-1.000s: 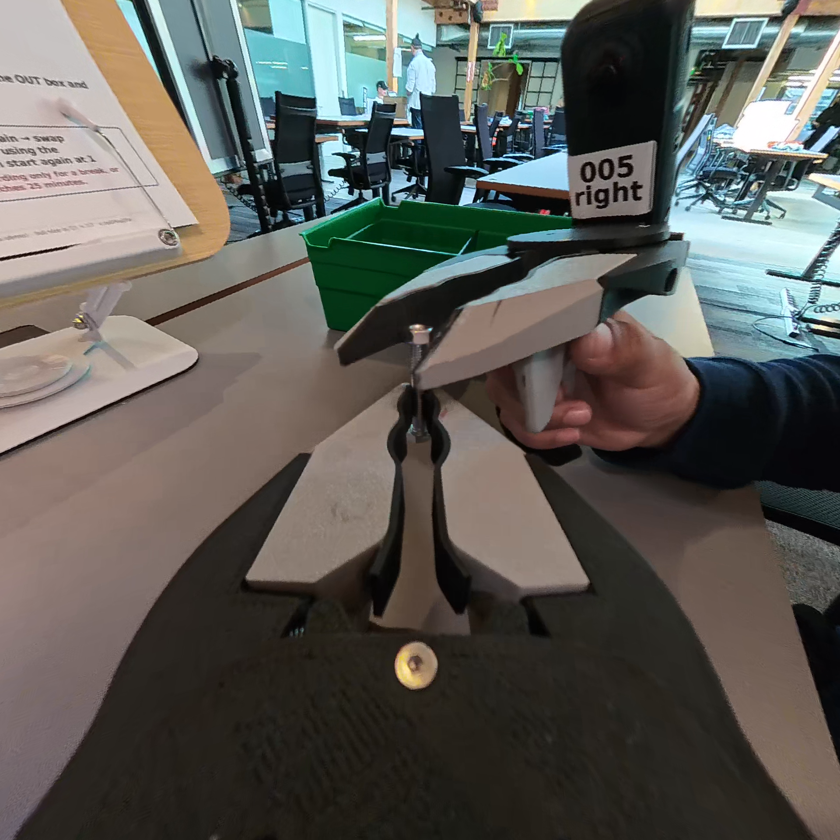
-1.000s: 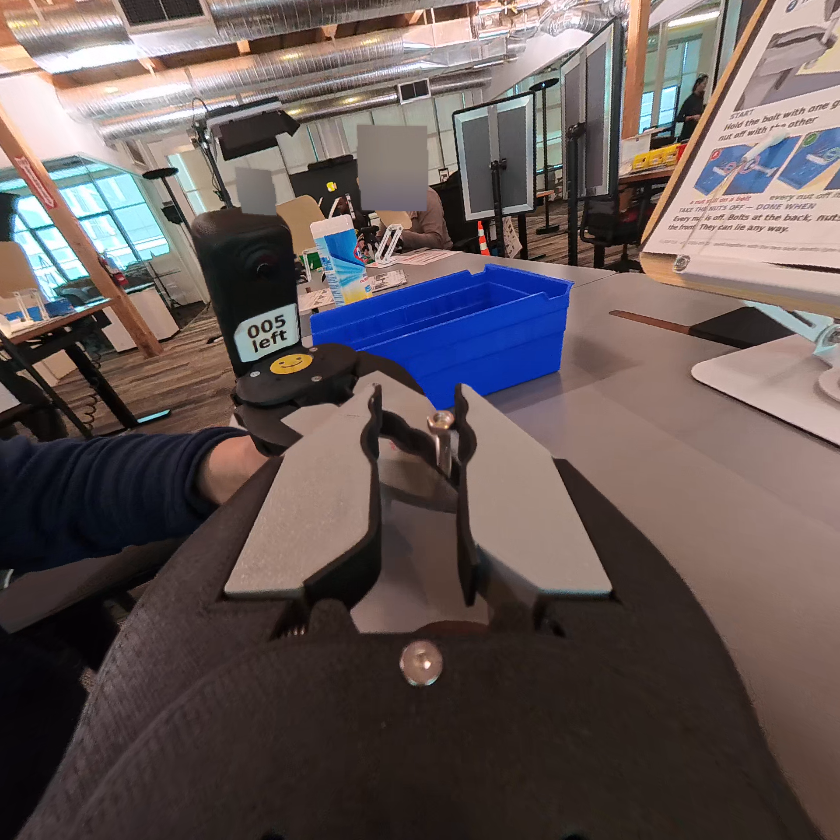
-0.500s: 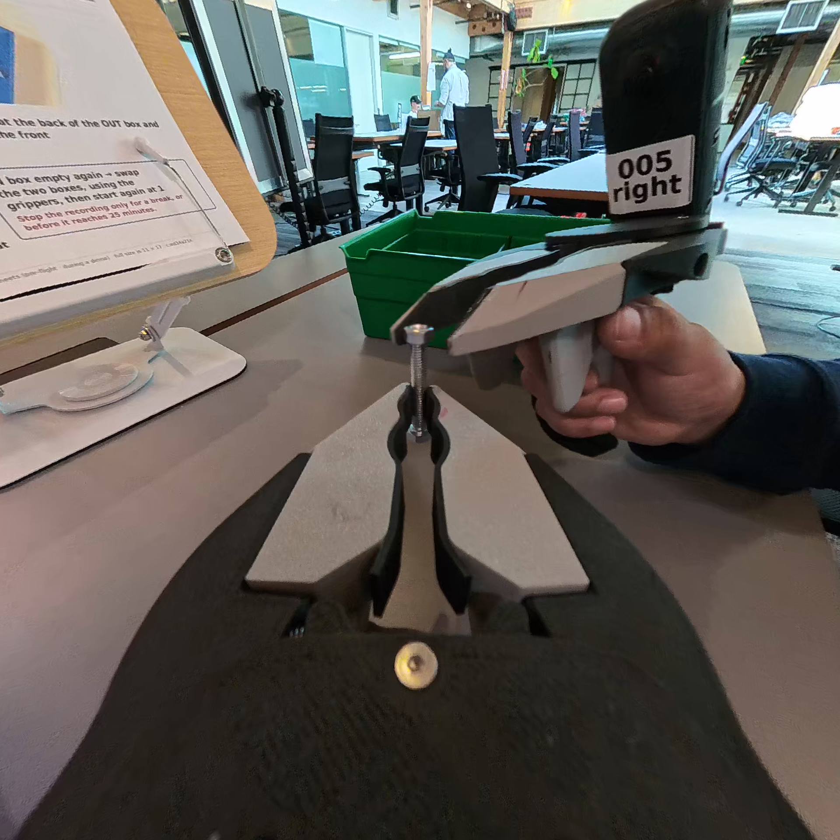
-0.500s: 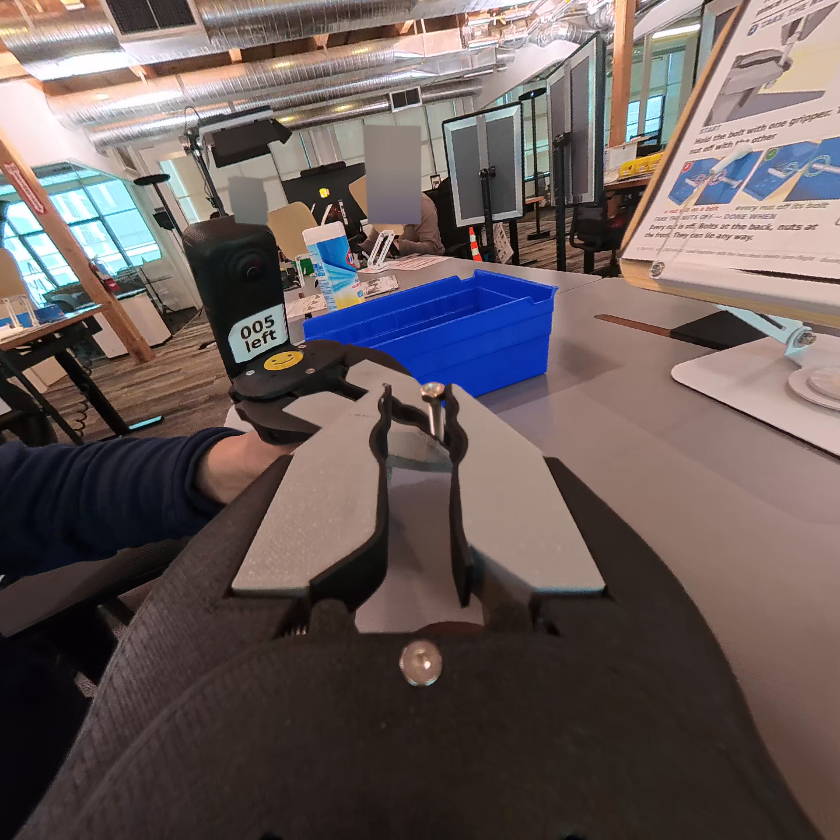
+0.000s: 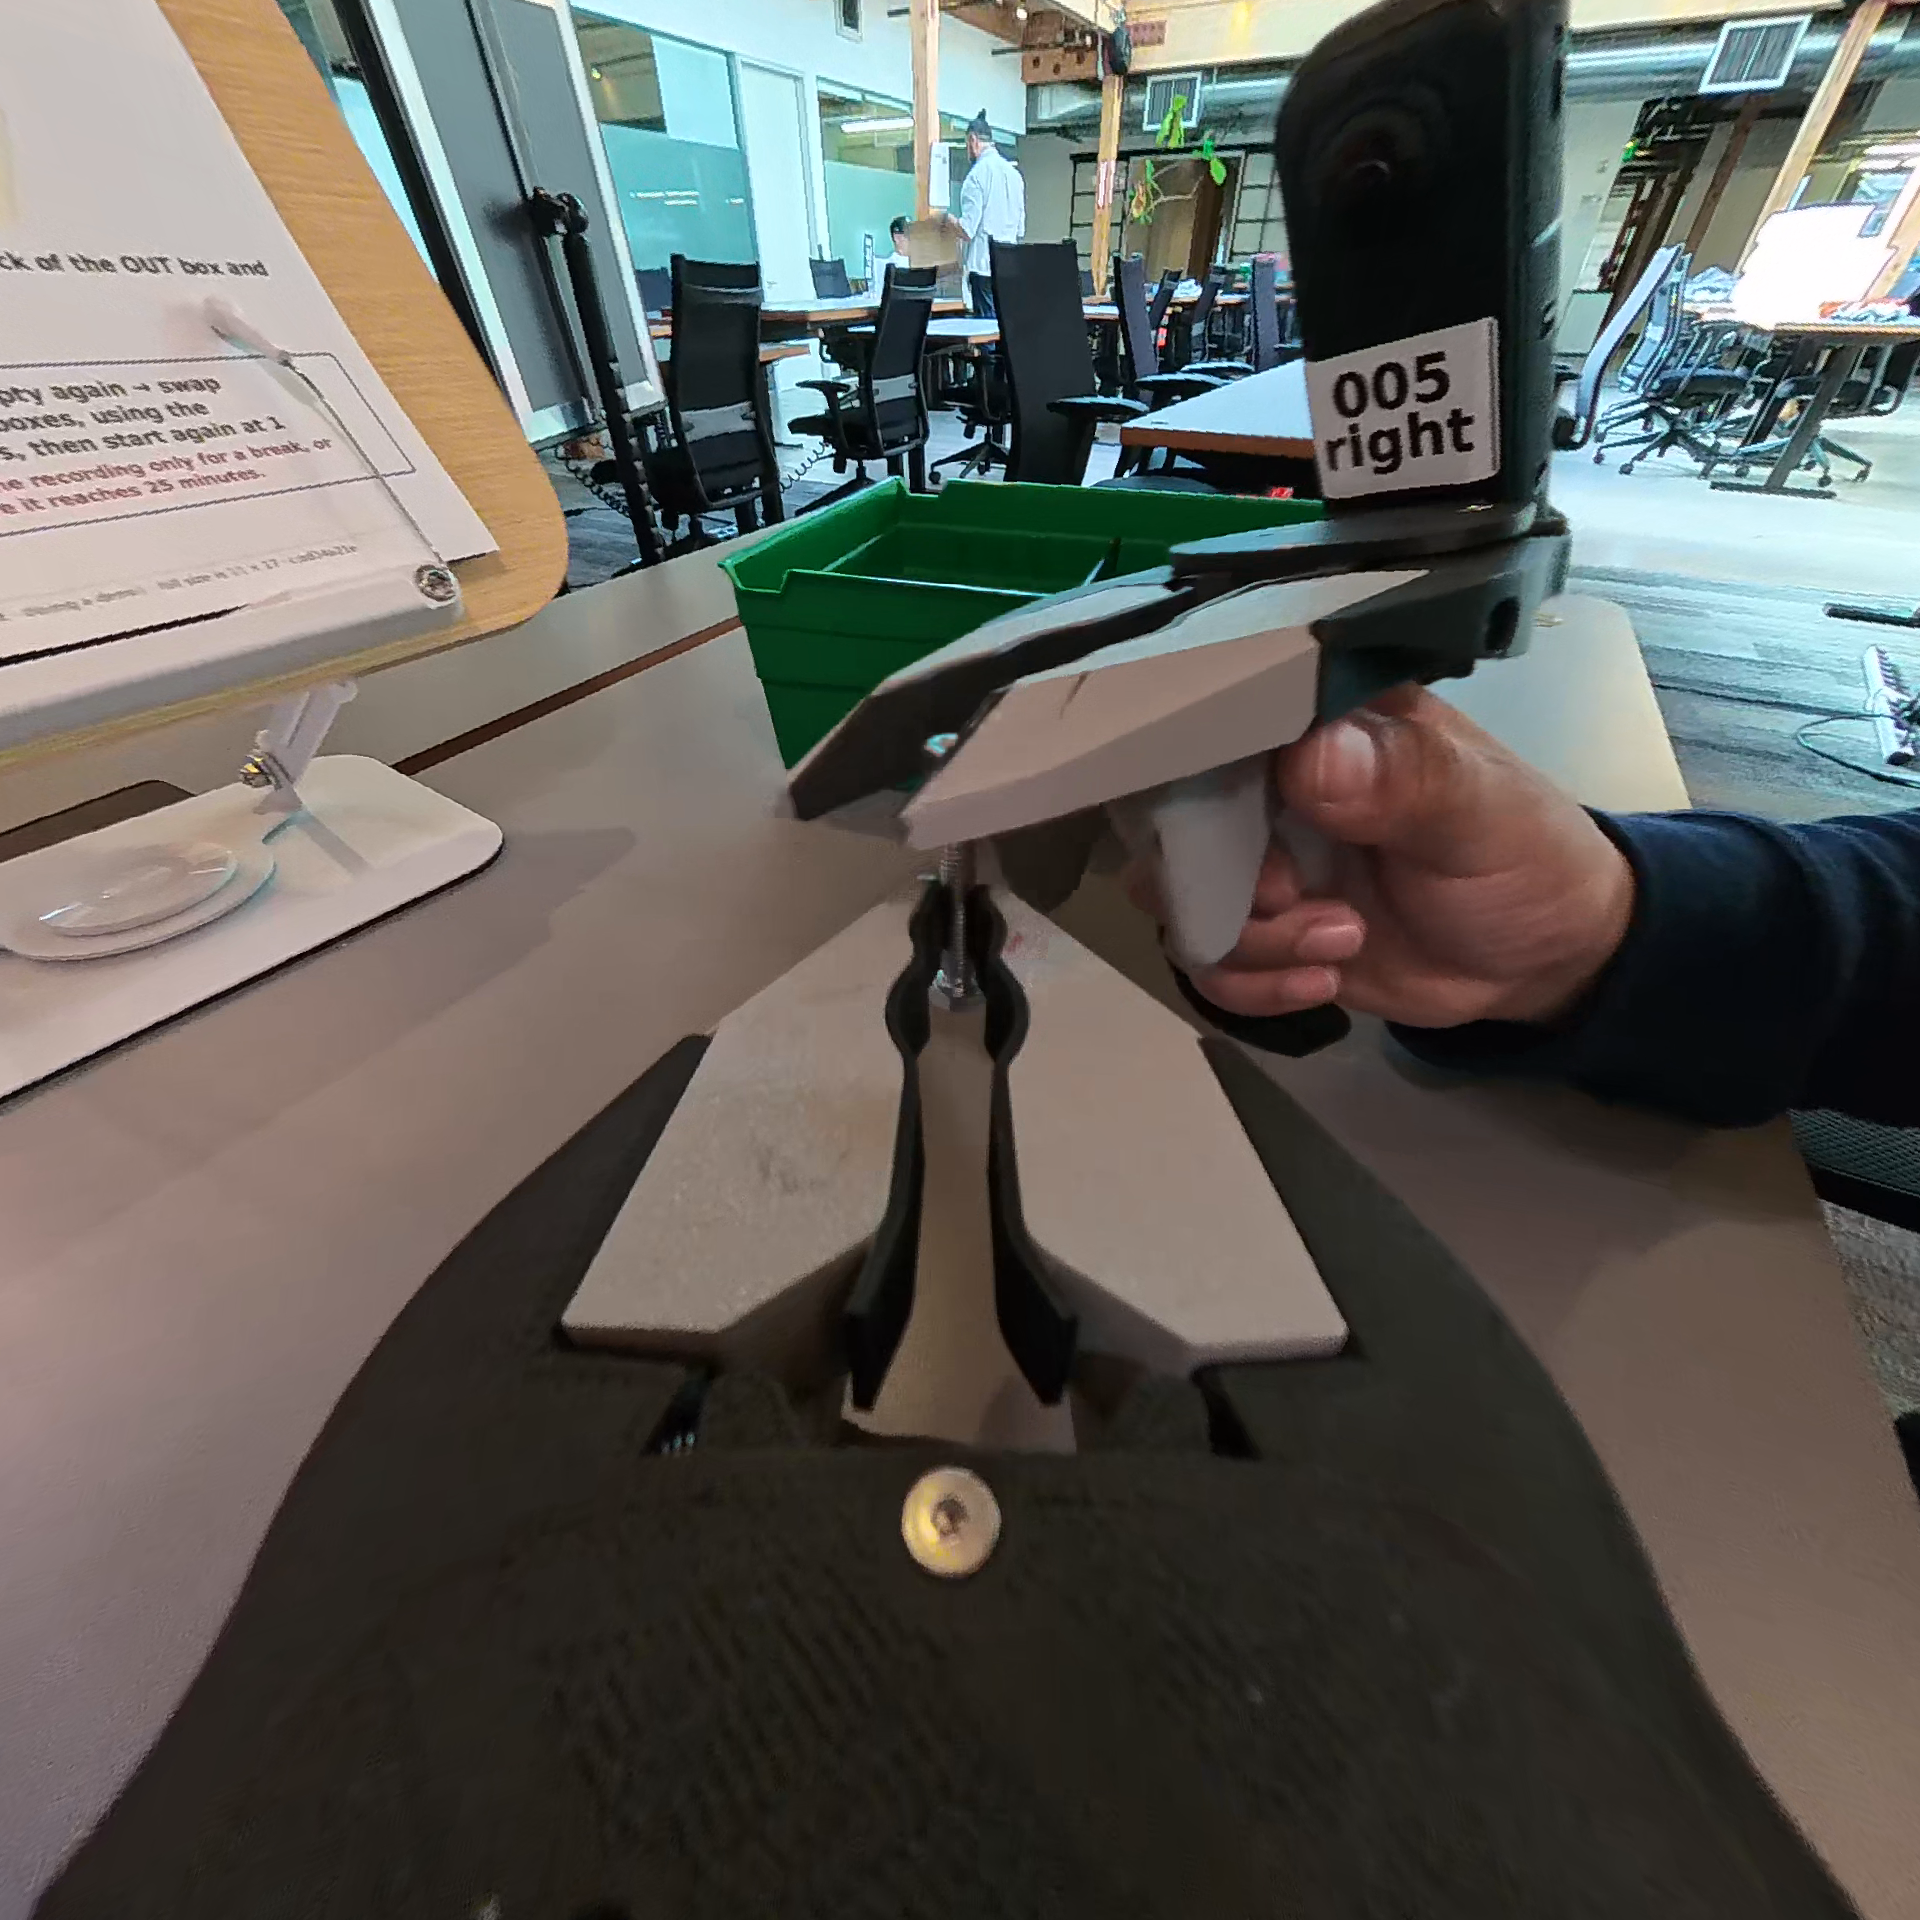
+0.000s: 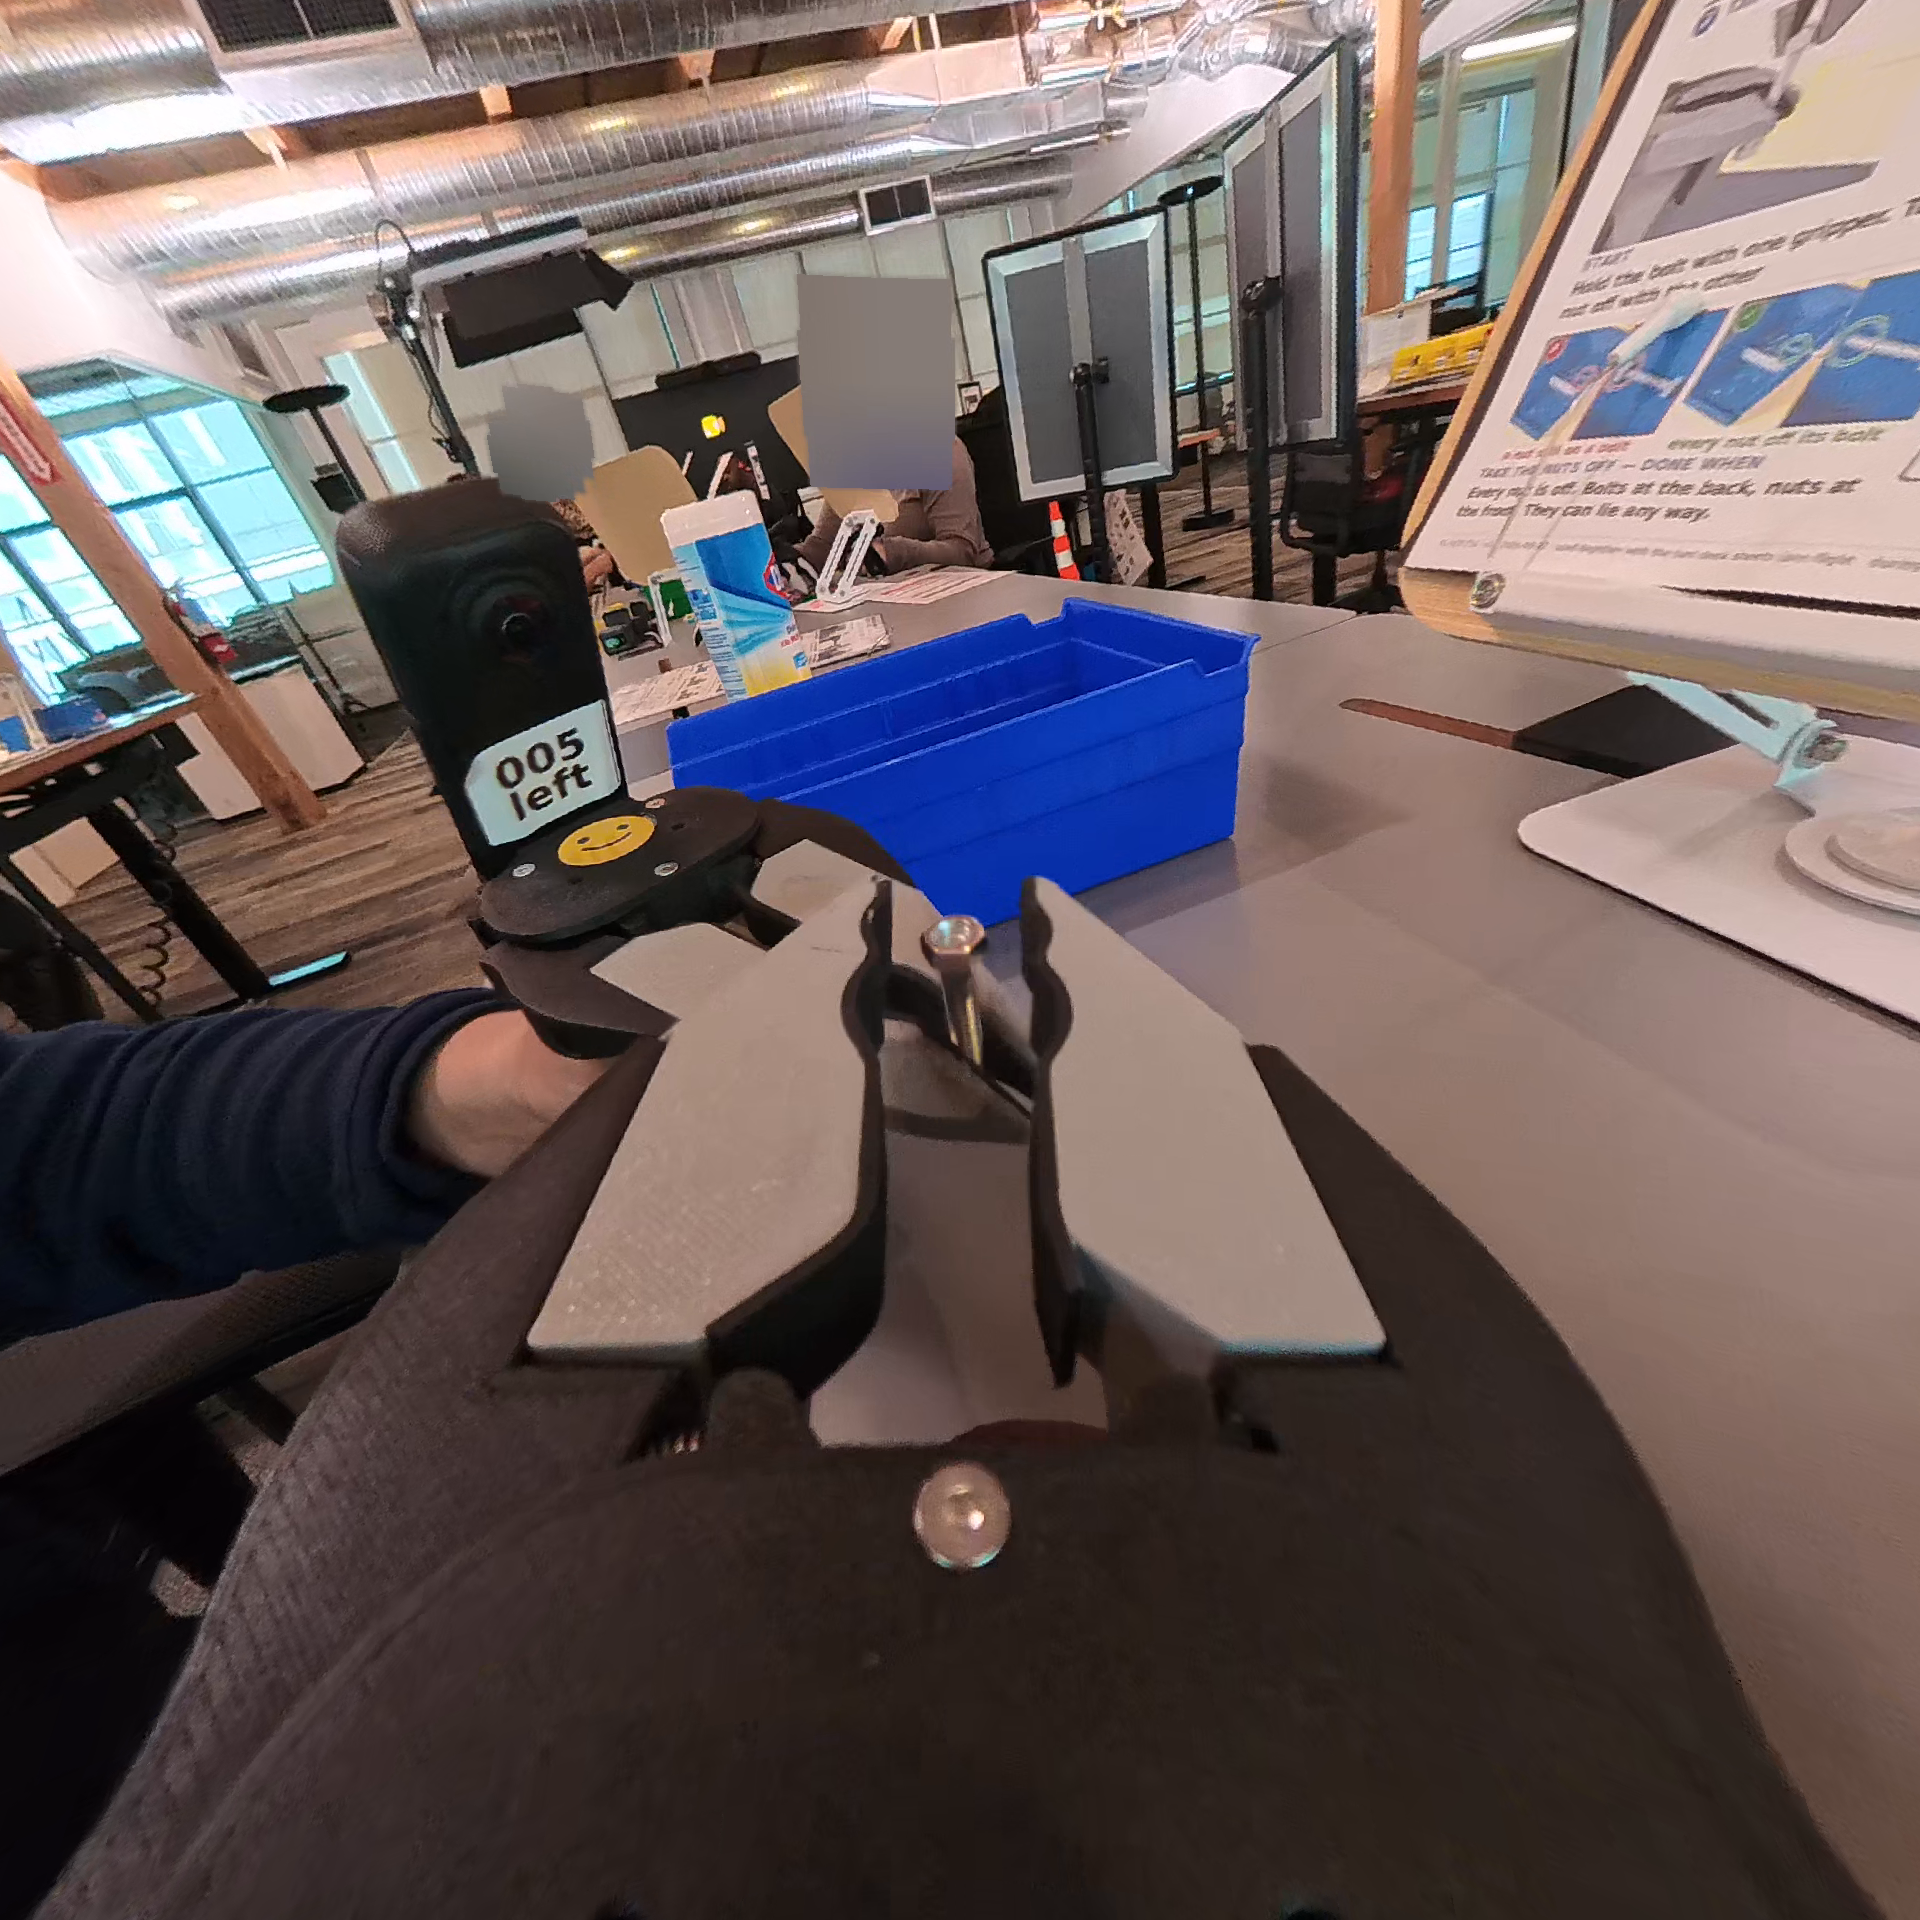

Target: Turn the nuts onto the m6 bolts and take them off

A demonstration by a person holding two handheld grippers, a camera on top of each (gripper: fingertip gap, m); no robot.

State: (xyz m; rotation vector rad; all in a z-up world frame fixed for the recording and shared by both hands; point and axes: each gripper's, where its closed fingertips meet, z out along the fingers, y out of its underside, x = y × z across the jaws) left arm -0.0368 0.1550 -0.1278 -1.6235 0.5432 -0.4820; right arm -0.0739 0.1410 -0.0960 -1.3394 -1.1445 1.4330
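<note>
The left gripper [image 5: 954, 961] is level over the grey table [image 5: 582, 997], clenched on the nut [image 5: 952, 995] low on an upright bolt [image 5: 958, 935]. The right gripper [image 5: 883, 790], held by a hand [image 5: 1423, 883] reaching in from the right in a dark sleeve [image 5: 1766, 956], sits level across the bolt's top. In the right wrist view its fingers [image 6: 1132, 1091] stand apart, released, either side of the bolt head [image 6: 954, 938] without touching. A green bin [image 5: 883, 603] stands beyond, a blue bin [image 6: 966, 758] far left.
</note>
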